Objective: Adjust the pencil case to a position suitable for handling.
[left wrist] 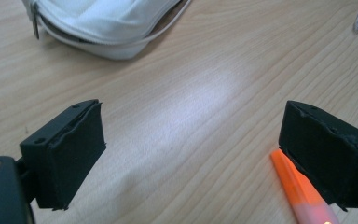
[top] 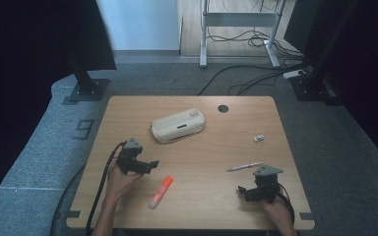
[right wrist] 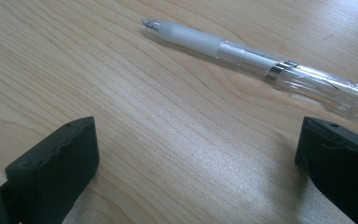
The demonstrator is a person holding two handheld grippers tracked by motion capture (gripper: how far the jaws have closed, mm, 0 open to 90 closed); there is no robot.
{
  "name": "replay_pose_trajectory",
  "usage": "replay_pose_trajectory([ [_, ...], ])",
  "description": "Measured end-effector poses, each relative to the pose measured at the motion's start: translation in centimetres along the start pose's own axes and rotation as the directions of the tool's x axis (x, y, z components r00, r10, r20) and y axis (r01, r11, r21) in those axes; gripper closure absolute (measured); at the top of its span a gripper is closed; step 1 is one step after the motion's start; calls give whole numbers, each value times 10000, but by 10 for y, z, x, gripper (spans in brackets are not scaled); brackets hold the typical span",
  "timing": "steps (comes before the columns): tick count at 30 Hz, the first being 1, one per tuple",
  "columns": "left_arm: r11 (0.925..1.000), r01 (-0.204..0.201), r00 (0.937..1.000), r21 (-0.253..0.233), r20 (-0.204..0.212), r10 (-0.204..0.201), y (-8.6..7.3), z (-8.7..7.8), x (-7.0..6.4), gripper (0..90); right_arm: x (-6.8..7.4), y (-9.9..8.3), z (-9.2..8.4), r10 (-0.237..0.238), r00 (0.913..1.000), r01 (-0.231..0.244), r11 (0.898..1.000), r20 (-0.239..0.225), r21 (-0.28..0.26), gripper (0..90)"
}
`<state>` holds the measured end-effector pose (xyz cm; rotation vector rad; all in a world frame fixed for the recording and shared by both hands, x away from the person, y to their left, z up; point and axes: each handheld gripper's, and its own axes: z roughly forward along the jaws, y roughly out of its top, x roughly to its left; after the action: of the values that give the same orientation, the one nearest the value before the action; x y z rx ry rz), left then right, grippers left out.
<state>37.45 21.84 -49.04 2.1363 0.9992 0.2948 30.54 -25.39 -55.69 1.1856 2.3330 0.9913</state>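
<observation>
Pen [right wrist: 261, 63] and orange highlighter [left wrist: 303, 196], near the table's [top: 128, 105] front edge, look light, stiff and slippery, so mid-barrel seems the safest hold. Left gripper [left wrist: 191, 154] and right gripper [right wrist: 198, 163] both stand wide apart, holding nothing.

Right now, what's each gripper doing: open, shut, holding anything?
Left gripper: open, holding nothing; orange highlighter lies beside one jaw.
Right gripper: open, holding nothing; clear pen lies on the table ahead.

I see the white pencil case [top: 178, 126] lying on the wooden table [top: 128, 110]. Nearer to me from the case lies the orange marker [top: 161, 191], with my left gripper [top: 150, 165] between them. The pen [top: 244, 167] and my right gripper [top: 242, 191] are well apart from the case, to its right.
</observation>
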Motion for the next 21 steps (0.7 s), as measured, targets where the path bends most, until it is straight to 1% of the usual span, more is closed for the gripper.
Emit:
replay_pose_trajectory([
  [3,10000,-50,10000,1,15,50,4,0,0,67,0,0,0,1,10000,-1,10000,6,-2,0],
  [4,9999,-49,9999,-100,115,50,10,1,2,67,0,0,0,0,10000,0,10000,4,-3,0],
  [7,9999,-88,9999,-112,120,90,17,3,4,67,0,0,0,1,10000,-1,10000,0,-1,0],
  [9,9997,-113,9998,-193,154,116,18,3,4,67,0,0,0,6,10000,-6,10000,0,-1,0],
  [10,9999,-45,9996,-147,286,49,22,6,7,66,0,0,0,3,10000,-3,10000,-2,-2,0],
  [13,9999,-137,9996,-45,231,138,29,10,7,61,0,0,0,8,10000,-8,10000,2,-2,0],
  [15,9999,-102,9994,29,316,101,33,12,9,59,0,0,0,5,10000,-5,10000,1,-1,0],
  [17,9997,-188,9996,136,232,185,37,16,11,57,0,0,0,5,10000,-5,10000,1,-2,0],
  [19,9997,-205,9994,103,275,202,41,18,13,58,0,0,0,5,10000,-5,10000,4,-1,0],
  [21,9996,-228,9994,176,280,223,43,20,14,56,0,0,0,0,10000,0,10000,0,-1,0],
])
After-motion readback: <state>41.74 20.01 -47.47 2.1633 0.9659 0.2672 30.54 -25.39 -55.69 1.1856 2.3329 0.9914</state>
